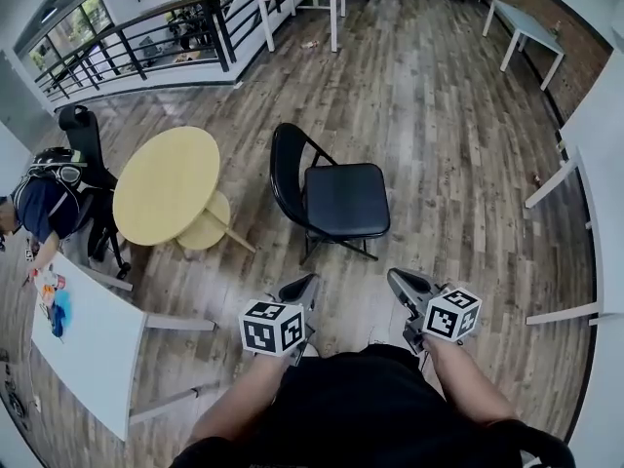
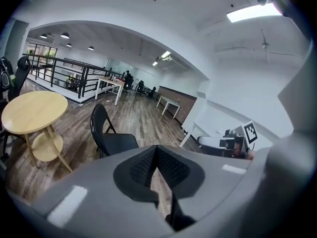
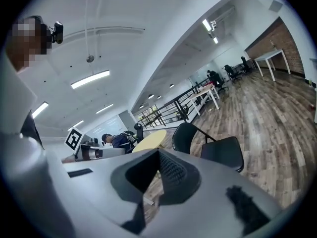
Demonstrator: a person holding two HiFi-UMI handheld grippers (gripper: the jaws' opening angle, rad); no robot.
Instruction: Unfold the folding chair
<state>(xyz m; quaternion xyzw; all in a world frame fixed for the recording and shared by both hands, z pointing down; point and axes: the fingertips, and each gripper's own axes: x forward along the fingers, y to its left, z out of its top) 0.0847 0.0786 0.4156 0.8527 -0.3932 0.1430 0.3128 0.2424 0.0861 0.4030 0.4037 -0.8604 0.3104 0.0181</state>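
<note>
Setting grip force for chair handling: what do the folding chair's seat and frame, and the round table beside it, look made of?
Seat: black padding, likely vinyl, going by the soft sheen and rounded edges.
Frame: thin black tube, probably painted steel.
Round table: pale wood or wood-look laminate with a matte finish; I can't tell which.

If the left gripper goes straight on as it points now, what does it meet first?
Probably the wooden floor just right of the folding chair. The left gripper, shut and empty, aims slightly past the seat, though depth is unclear and it might clip it.
</note>
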